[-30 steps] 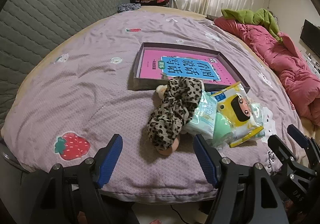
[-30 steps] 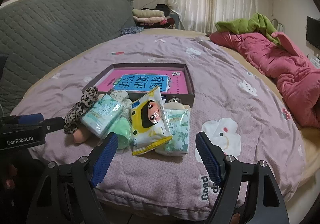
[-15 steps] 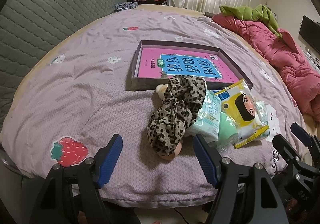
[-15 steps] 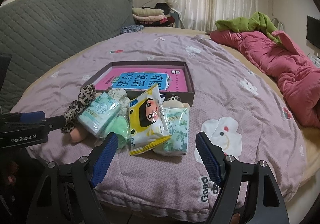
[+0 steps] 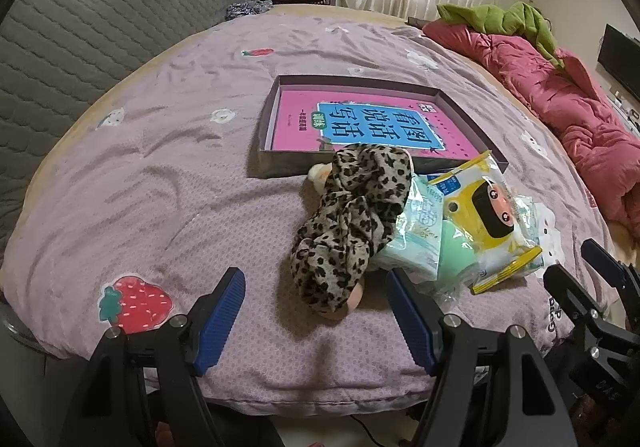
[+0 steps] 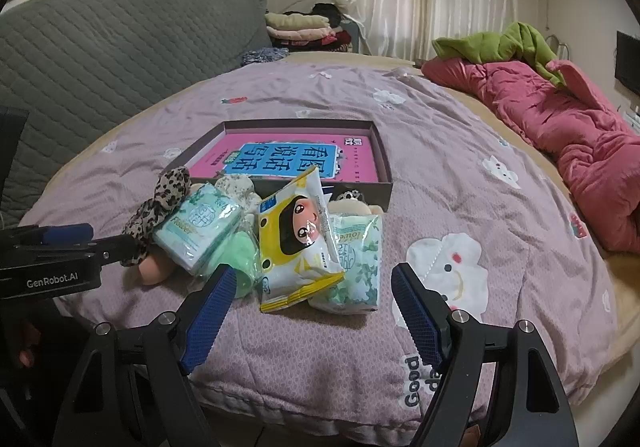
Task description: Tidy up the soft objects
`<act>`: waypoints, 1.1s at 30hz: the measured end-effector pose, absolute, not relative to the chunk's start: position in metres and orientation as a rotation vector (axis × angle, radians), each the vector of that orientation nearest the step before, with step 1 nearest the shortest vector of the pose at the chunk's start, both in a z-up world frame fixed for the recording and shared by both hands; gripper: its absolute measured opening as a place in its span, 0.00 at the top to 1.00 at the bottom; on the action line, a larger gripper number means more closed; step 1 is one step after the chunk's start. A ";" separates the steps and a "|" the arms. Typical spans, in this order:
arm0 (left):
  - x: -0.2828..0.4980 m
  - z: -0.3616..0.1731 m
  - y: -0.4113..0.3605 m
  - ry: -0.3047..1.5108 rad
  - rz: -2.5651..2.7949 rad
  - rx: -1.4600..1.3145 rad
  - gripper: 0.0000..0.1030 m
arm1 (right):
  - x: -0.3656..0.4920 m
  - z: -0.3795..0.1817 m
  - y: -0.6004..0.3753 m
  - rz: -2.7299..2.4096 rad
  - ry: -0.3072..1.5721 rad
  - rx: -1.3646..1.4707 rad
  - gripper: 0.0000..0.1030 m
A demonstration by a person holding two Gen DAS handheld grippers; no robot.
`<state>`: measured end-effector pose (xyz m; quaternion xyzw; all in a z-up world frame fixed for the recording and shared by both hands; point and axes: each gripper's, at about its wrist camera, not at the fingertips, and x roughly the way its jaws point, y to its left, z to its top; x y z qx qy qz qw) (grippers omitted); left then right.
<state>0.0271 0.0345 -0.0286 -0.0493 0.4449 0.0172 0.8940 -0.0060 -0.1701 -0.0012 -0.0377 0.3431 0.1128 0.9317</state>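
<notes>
A pile of soft things lies on the purple quilt in front of a shallow box [image 5: 272, 163] [image 6: 384, 175] with a pink and blue book inside. The pile holds a leopard-print cloth [image 5: 352, 223] [image 6: 160, 203] over a doll, a pale green tissue pack [image 5: 420, 231] [image 6: 200, 223], a yellow cartoon wipes pack [image 5: 492, 223] [image 6: 296, 239], a leafy tissue pack [image 6: 356, 263] and a green soft item [image 6: 236, 259]. My left gripper [image 5: 316, 307] stands open just short of the leopard cloth. My right gripper [image 6: 308, 311] is open, empty, just before the yellow pack.
A red duvet [image 5: 572, 107] [image 6: 560, 135] with a green garment [image 6: 496, 43] lies along the right of the bed. A grey quilted headboard [image 5: 80, 15] rises at the left. Folded clothes [image 6: 300, 27] are stacked at the back. The bed's front edge is right under both grippers.
Both grippers have edged forward toward the pile, so the objects look slightly larger and lower in view. Nothing on the bed has moved, and both grippers stay open.
</notes>
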 end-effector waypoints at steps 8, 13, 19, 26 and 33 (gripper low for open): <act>0.026 -0.028 0.034 0.917 0.035 -0.108 0.30 | -0.006 -0.001 -0.169 0.239 0.693 -0.087 0.22; 0.029 -0.030 0.036 0.920 0.040 -0.102 0.30 | -0.005 -0.001 -0.167 0.245 0.694 -0.090 0.22; 0.038 -0.036 0.035 0.942 0.047 -0.082 0.30 | -0.002 -0.002 -0.168 0.236 0.702 -0.085 0.22; 0.057 -0.043 0.045 0.964 0.051 -0.121 0.30 | 0.010 0.002 -0.172 0.241 0.700 -0.082 0.22; 0.068 -0.048 0.059 0.968 0.045 -0.173 0.30 | 0.026 -0.004 -0.180 0.279 0.758 -0.044 0.22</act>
